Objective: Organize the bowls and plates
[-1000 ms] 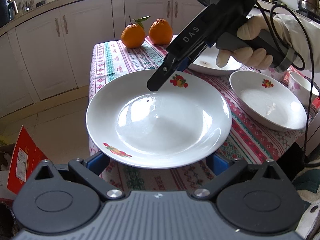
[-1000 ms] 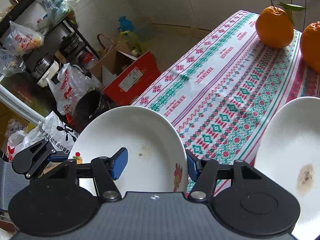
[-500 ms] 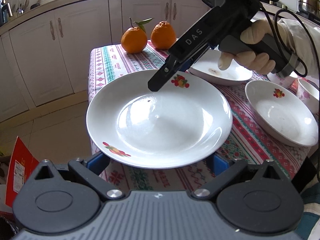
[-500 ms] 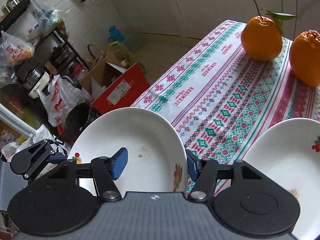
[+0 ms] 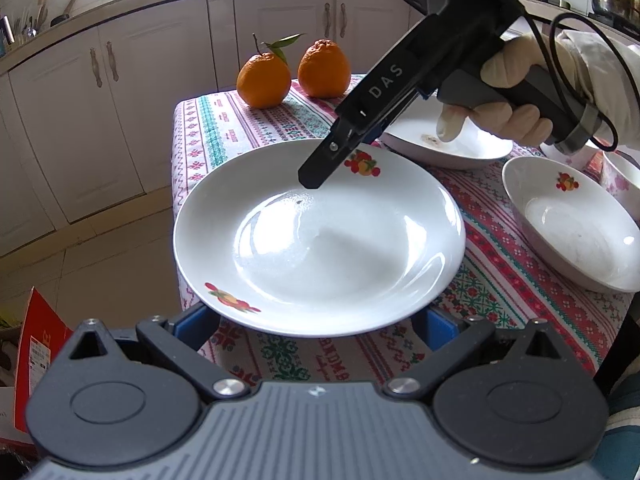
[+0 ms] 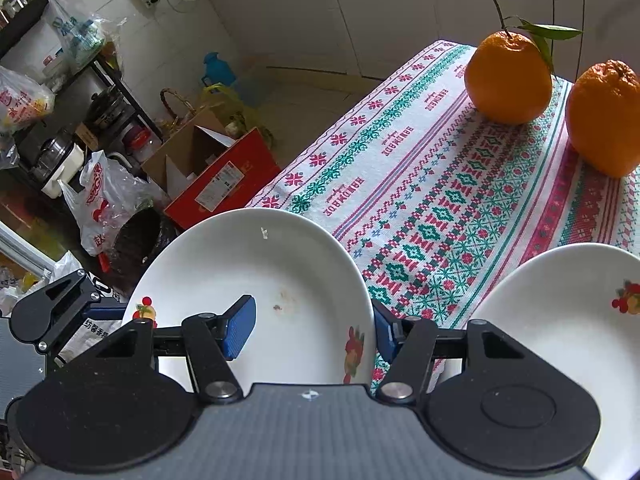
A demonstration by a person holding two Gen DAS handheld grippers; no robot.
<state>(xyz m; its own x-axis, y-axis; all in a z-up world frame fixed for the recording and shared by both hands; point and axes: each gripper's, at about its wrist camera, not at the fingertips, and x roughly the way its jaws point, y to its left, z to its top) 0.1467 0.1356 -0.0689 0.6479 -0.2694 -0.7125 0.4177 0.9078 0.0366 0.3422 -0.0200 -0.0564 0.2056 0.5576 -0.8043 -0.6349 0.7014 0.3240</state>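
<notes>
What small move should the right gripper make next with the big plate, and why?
Probably close the right gripper on the rim of the plate. One pad sits over the inside and one outside, with a gap visible, and the plate overhangs the edge of the table.

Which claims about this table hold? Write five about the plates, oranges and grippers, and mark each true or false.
1. Two oranges stand on the tablecloth. True.
2. The right gripper straddles the near plate at its rim, one pad inside, one outside. True.
3. The near plate is plain white. False: it bears fruit decals on its rim.
4. The oranges lie in the near plate. False: they stand on the tablecloth beyond it.
5. The left gripper is open. True.
</notes>
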